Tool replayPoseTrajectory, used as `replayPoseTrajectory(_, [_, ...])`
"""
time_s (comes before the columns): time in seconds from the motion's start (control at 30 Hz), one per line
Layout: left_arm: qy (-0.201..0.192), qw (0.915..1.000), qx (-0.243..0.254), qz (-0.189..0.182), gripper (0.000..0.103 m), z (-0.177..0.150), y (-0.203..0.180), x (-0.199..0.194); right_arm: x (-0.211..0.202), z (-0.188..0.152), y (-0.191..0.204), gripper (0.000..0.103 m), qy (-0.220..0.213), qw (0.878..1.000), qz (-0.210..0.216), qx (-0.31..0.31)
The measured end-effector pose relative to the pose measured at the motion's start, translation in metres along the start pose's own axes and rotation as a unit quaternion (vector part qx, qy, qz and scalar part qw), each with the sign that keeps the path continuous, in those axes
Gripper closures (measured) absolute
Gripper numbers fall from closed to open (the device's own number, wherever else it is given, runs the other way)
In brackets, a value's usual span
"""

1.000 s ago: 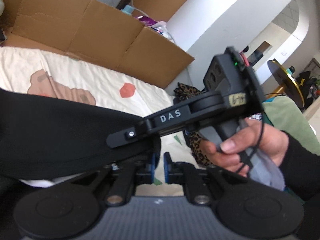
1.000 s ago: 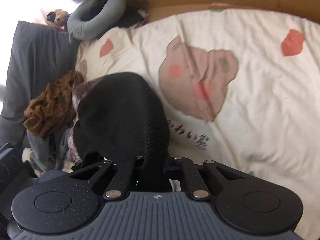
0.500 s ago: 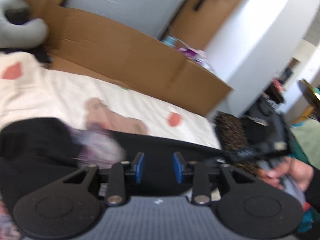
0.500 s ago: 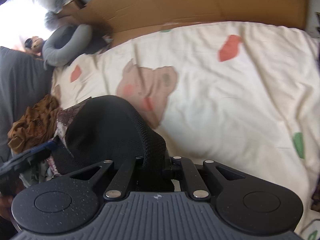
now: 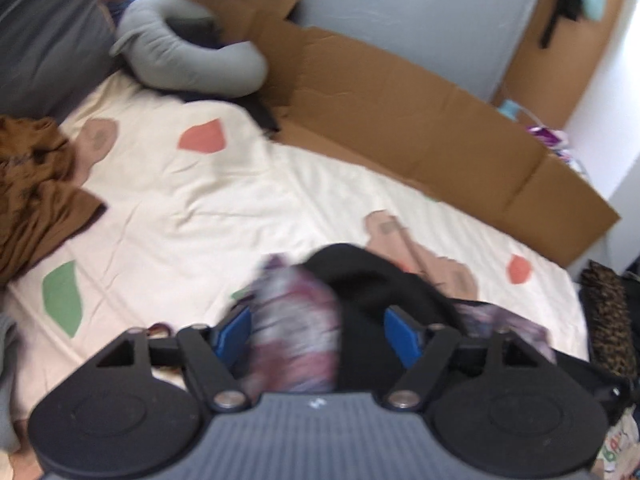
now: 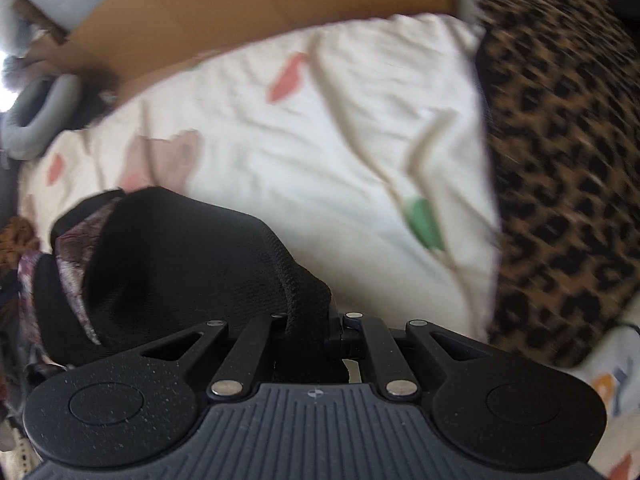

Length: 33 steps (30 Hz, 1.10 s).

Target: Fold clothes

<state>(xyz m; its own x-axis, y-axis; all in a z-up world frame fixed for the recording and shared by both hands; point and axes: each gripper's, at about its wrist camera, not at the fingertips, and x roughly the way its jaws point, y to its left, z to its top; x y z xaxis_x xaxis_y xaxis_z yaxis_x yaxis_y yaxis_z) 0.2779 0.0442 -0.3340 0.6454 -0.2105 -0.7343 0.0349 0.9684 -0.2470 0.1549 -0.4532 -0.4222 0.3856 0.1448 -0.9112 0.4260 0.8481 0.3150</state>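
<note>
On the cream patterned bedsheet (image 5: 208, 208), right gripper (image 6: 316, 322) pinches a black knit garment (image 6: 192, 248); left gripper (image 5: 316, 330) gapes wide around its blurred purple lining (image 5: 296, 320)

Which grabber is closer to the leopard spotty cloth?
Right. The right gripper, shut on the black garment, has the leopard cloth large and close beside it. From the open left gripper, that cloth sits far off at the bed's edge.
</note>
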Motion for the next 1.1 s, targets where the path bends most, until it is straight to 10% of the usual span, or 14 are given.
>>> replayPoseTrajectory(0.2, [0.017,0.9997,0.013,-0.015,0.019,-0.006,-0.003,0.012,0.007,-0.01,-0.026,0.098,0.021,0.999,-0.04,0.023])
replayPoseTrajectory(0.53, [0.027,0.9992,0.017,-0.025,0.019,-0.011,-0.009,0.026,-0.027,0.006,-0.004,0.064,-0.045,0.995,-0.082,-0.028])
replayPoseTrajectory(1.1, [0.033,0.9981,0.014,-0.051,0.046,-0.004,-0.017,0.034,-0.001,0.034,0.104,0.054,-0.056,0.99,0.082,-0.098])
